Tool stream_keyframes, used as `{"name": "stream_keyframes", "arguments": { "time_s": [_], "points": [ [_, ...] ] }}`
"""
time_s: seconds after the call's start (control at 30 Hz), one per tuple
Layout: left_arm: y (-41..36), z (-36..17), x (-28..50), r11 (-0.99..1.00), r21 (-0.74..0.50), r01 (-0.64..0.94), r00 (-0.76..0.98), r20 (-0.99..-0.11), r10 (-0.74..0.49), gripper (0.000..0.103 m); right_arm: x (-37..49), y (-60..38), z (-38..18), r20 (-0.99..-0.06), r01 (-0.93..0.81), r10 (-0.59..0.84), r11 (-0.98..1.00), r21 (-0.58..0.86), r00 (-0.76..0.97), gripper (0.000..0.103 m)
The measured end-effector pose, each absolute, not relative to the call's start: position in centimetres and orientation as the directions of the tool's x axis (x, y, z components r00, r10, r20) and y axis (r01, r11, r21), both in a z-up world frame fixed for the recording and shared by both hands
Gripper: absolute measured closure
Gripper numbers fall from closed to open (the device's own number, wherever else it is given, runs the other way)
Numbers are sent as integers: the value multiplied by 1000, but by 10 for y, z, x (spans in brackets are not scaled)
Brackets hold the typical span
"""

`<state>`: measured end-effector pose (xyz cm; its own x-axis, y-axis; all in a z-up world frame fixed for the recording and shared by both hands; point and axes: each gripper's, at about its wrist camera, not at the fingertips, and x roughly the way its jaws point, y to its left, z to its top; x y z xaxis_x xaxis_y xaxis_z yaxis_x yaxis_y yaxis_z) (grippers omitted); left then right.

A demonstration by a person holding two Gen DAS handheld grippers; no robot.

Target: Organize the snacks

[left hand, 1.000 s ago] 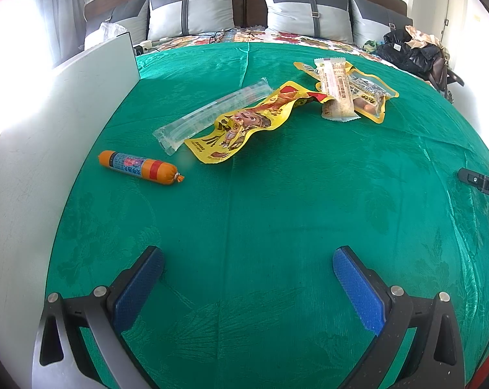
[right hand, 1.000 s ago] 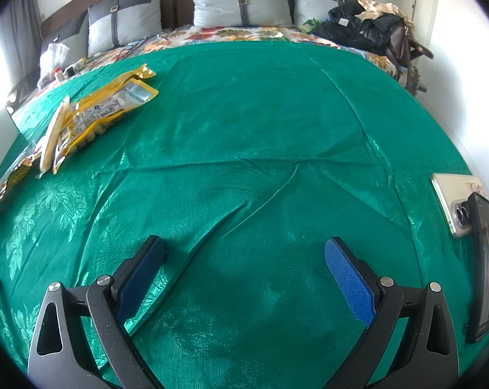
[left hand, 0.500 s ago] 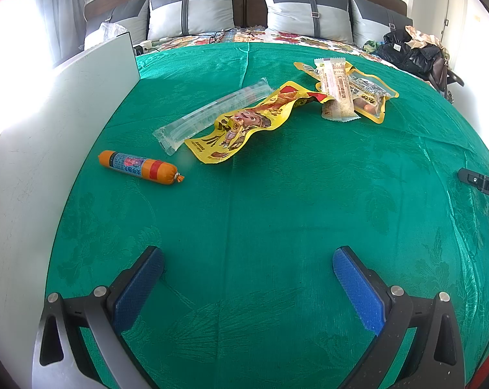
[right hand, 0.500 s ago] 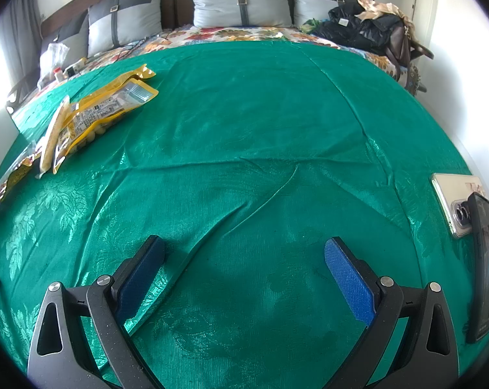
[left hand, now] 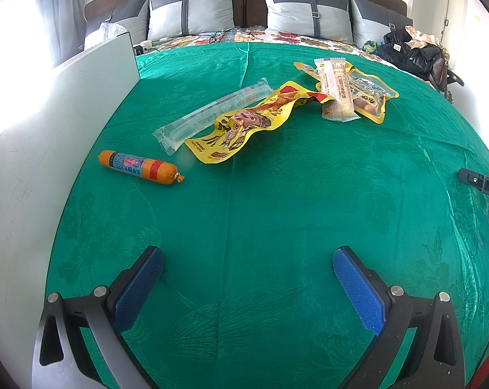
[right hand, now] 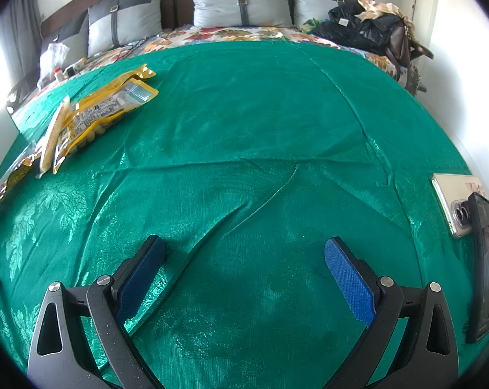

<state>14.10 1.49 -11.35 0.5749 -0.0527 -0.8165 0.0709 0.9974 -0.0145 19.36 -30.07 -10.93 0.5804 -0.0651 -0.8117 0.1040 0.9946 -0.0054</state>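
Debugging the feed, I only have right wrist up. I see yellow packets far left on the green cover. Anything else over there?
Observer: Yes. The left wrist view shows an orange sausage stick lying alone near the white panel.
Operator: More snacks?
Observer: A clear long packet lies beside the yellow cartoon packet, touching its edge.
Operator: Left gripper holding anything?
Observer: No. The left gripper is open and empty over bare green cover.
Operator: The pale bar?
Observer: The pale bar packet rests on top of the far yellow pouch.
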Motion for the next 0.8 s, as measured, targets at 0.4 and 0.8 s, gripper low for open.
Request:
{"name": "stream_keyframes", "arguments": {
  "time_s": [0.4, 0.8],
  "points": [
    [15, -114, 141, 997, -14, 70, 575, -817, -52, 0, 193, -301, -109, -812, 104, -66, 995, -6, 581, 2],
    [70, -84, 155, 976, -141, -163, 593, -805, -17, 1, 193, -301, -109, -812, 104, -65, 995, -6, 581, 2]
  ]
}}
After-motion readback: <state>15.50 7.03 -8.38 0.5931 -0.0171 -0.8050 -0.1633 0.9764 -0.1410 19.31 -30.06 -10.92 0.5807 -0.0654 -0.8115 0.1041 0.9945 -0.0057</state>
